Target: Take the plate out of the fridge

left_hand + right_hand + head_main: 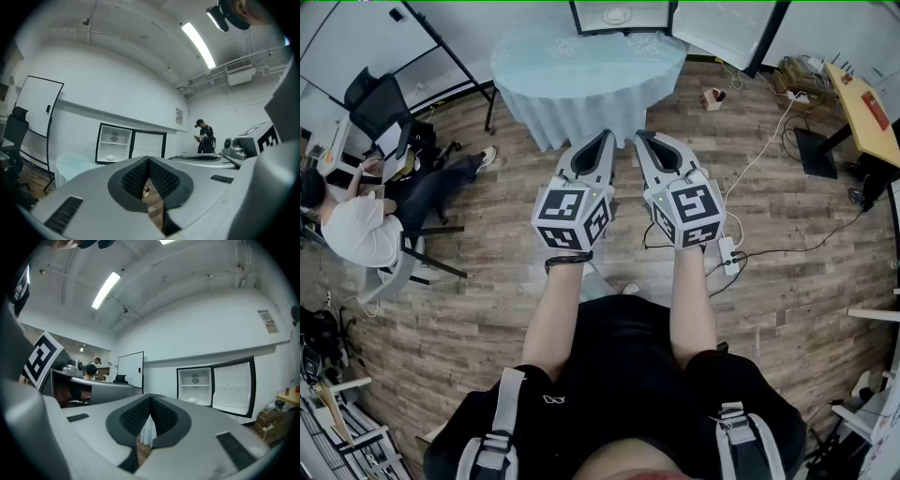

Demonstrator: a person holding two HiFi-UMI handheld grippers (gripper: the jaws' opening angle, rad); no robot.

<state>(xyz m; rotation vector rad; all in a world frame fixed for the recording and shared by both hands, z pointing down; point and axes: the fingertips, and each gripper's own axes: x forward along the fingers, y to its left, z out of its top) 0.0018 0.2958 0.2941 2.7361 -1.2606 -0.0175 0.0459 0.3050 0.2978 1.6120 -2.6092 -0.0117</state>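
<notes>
A small black fridge point(619, 14) stands open on the far side of a round table draped in pale blue cloth point(586, 66). A white plate point(616, 15) lies on its lower shelf, also seen as the plate point(110, 157) in the left gripper view and the plate point(191, 400) in the right gripper view. My left gripper point(605, 136) and right gripper point(642, 138) hover side by side over the wooden floor, short of the table and well away from the fridge. Both are shut with nothing between the jaws. The fridge door point(233, 387) hangs open to the right.
A seated person point(356, 225) and a black office chair point(380, 108) are at the left. A power strip with cables point(729, 255) lies on the floor to my right. A yellow desk point(862, 108) stands far right. A whiteboard point(130, 369) and a standing person point(205, 136) are by the walls.
</notes>
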